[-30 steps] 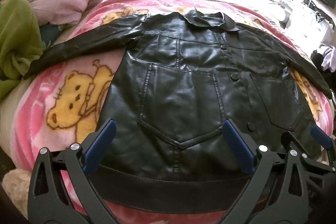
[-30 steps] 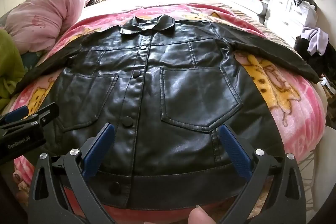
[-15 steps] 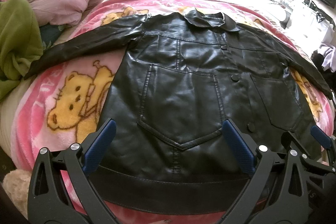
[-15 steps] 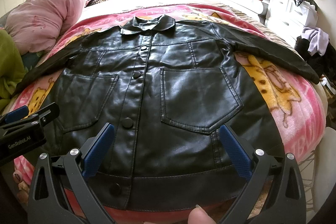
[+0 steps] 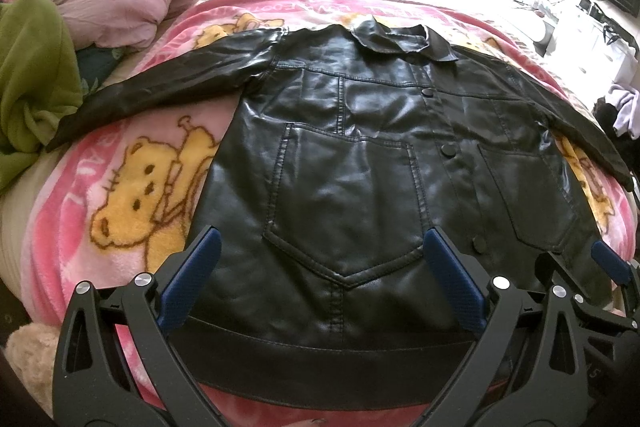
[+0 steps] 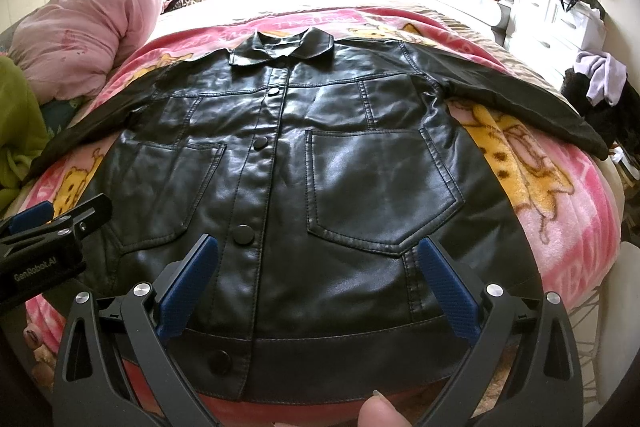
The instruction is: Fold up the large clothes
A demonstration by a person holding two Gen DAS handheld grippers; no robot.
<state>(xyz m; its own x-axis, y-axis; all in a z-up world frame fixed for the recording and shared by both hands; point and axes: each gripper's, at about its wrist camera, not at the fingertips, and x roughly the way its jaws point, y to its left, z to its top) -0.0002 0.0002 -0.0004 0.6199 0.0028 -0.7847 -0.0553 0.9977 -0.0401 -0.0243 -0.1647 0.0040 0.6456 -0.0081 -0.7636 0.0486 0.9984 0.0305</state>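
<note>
Black leather jacket (image 6: 320, 167) flat, fingertip (image 6: 378, 413) right view only

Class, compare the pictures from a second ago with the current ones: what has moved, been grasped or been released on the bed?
Nothing has visibly changed. The black jacket lies spread flat, buttoned, sleeves out, on the pink blanket as before. The left gripper and right gripper both stay open above its hem, holding nothing.
</note>
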